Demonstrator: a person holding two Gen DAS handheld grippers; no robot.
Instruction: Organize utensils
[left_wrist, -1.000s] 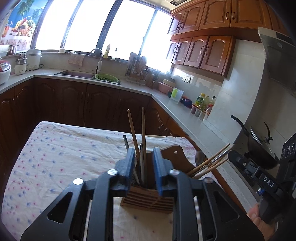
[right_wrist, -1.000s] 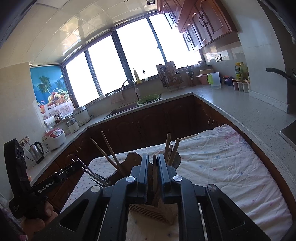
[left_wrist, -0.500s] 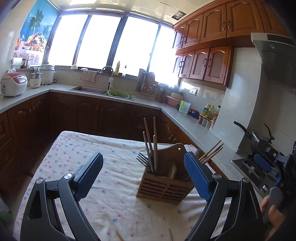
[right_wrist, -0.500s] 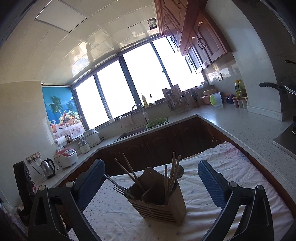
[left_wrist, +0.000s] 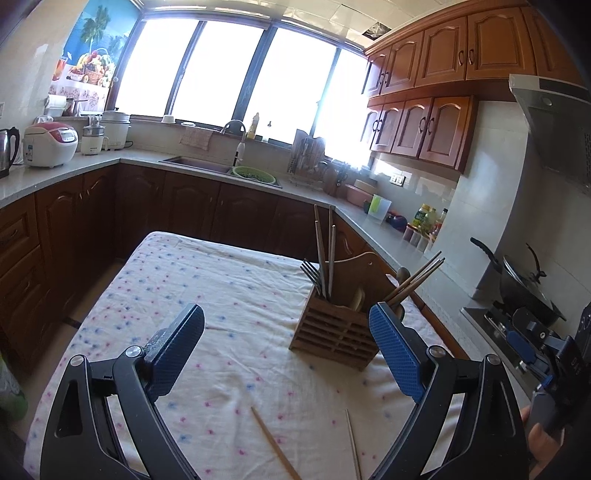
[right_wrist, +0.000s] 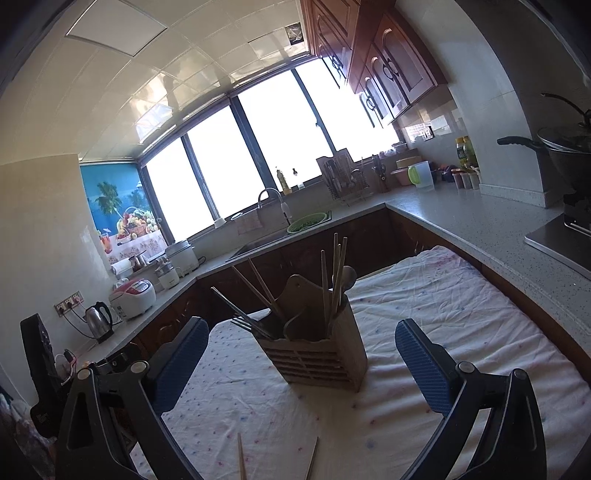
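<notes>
— Where's the light from?
— The wide, blown-out white window (left_wrist: 236, 70), pure glare, no detail.
— And indoors?
— Dimmer: dark brown wooden lower cabinets (left_wrist: 92, 221) sit in shadow; the right wrist view is darker overall.
— Sharpness?
— Crisp centrally; fisheye bends edges, corners vignette black.

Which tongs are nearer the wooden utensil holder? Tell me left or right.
Right, slightly. The right tongs face the wooden utensil holder squarely, just ahead of their pads; the left tongs have it off toward their right pad. Both jaws have just been opening, empty.
</notes>
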